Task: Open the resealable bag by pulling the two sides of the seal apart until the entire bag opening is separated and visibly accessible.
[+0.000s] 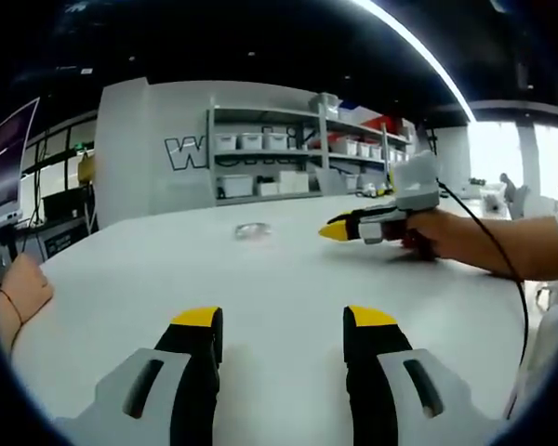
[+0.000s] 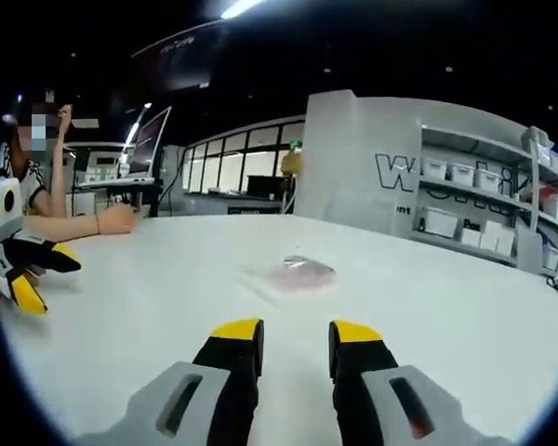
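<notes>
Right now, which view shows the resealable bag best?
The right gripper view: the resealable bag lies flat on the table just ahead of the open jaws, its pinkish contents visible. The left gripper view shows it as a small, distant, clear patch.

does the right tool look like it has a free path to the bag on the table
Probably yes: the right tool is open and points at the bag, which lies flat ahead on the bare white table with nothing between them.

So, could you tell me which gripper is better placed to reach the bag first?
Probably the right gripper: the bag lies just ahead of its open jaws. From the left gripper, also open, the bag lies farther off across the table.
</notes>
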